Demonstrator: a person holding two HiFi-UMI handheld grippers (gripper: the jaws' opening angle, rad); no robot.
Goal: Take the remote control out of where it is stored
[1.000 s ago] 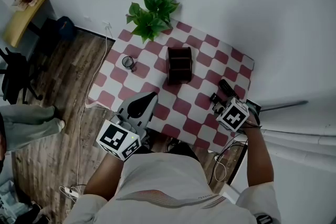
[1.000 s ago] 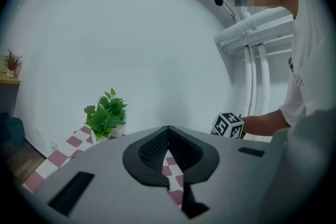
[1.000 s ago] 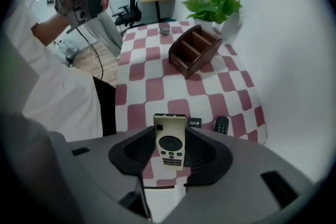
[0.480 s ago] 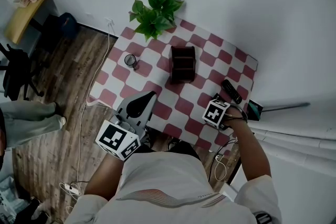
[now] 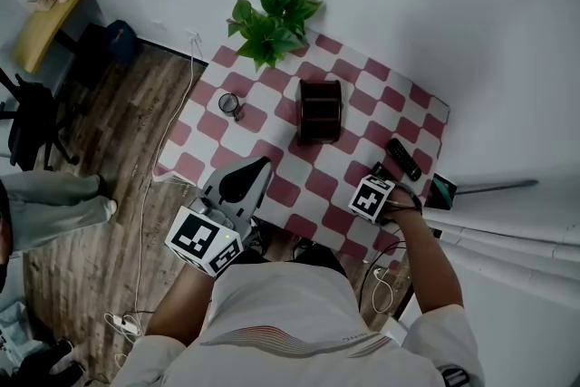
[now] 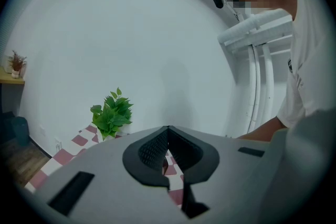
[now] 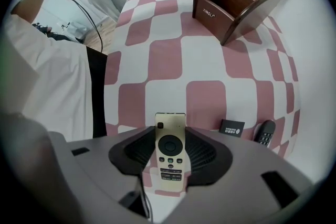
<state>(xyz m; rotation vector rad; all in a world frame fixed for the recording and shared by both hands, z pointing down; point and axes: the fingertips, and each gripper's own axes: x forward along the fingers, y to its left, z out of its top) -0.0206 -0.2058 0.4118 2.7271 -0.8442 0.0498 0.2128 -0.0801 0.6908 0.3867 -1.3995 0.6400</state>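
Lowered toward the checkered table (image 7: 205, 76) since a second ago, the right gripper (image 7: 170, 139) clamps the cream remote control (image 7: 170, 152) lengthwise between its pads, top end poking past the fingertips, well apart from the wooden organizer (image 7: 231, 2). The left gripper (image 6: 168, 139) has its jaws pressed together, empty.

Quick tally on the one checkered table (image 5: 263, 149): two remotes, a cream remote (image 7: 170, 152) and a black remote (image 5: 403, 159). One wooden organizer (image 5: 319, 111), one potted plant (image 5: 272, 18) and one glass (image 5: 229, 106). One small black card (image 7: 231, 128), or maybe a box.
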